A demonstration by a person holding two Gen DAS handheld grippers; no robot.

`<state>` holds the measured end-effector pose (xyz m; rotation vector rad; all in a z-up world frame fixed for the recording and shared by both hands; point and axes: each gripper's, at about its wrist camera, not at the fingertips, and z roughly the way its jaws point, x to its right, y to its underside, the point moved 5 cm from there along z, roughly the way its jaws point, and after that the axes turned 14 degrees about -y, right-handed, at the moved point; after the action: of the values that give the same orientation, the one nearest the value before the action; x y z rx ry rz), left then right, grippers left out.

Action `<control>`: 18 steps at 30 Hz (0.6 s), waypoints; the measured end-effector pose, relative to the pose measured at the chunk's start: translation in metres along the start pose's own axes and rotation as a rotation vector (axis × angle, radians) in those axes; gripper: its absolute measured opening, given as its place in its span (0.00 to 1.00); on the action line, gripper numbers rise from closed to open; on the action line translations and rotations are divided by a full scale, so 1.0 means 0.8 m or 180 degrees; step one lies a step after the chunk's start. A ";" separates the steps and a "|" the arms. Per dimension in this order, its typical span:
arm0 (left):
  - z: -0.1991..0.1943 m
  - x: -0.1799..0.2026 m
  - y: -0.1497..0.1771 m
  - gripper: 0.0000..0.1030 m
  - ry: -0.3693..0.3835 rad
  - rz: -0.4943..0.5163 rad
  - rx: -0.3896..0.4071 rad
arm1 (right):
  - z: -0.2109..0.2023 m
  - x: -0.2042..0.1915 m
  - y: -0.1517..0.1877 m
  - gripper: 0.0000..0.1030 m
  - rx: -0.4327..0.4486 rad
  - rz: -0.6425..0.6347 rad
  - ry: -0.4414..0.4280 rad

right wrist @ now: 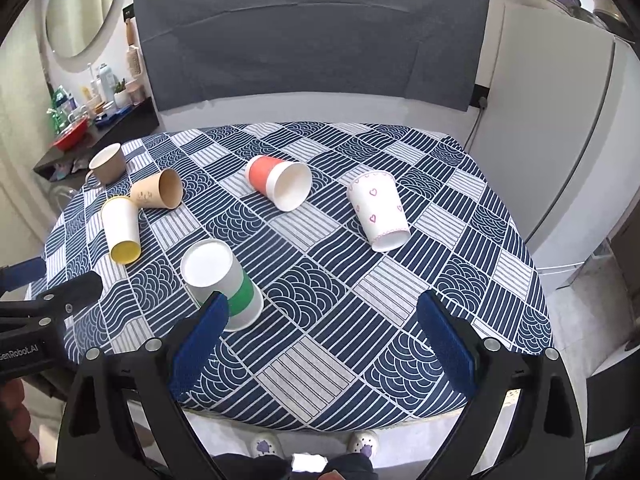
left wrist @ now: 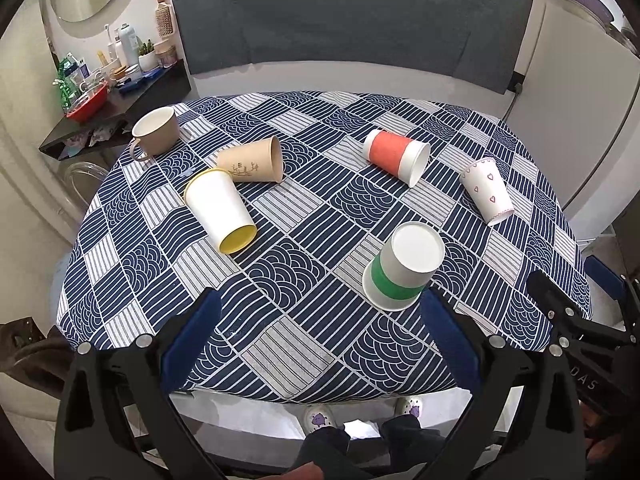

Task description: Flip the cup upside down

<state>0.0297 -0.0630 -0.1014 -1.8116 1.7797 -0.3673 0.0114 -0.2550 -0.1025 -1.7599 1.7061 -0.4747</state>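
Observation:
A green-banded paper cup (left wrist: 402, 266) (right wrist: 222, 282) stands upside down on the patterned tablecloth (left wrist: 312, 272). Four paper cups lie on their sides: a white one with yellow inside (left wrist: 220, 208) (right wrist: 120, 228), a brown one (left wrist: 252, 160) (right wrist: 158, 190), an orange-banded one (left wrist: 394, 156) (right wrist: 278, 182), and a heart-print one (left wrist: 486, 190) (right wrist: 378, 210). A tan mug (left wrist: 156, 130) (right wrist: 107, 163) stands upright at the far left. My left gripper (left wrist: 320, 308) is open and empty over the near table edge. My right gripper (right wrist: 322, 312) is open and empty, just right of the green cup.
A black shelf (left wrist: 120, 100) with bottles and a red bowl stands beyond the table's left corner. A white fridge (right wrist: 560, 140) stands to the right. A grey cloth (left wrist: 352, 20) hangs on the wall behind. The person's slippers (left wrist: 320, 418) show under the near edge.

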 end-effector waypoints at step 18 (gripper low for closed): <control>0.001 0.001 0.002 0.95 0.0003 0.0029 -0.0002 | 0.003 -0.002 0.000 0.88 -0.0010 -0.0009 -0.0023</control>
<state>0.0288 -0.0636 -0.1032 -1.8034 1.7884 -0.3641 0.0124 -0.2527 -0.1038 -1.7645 1.7005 -0.4664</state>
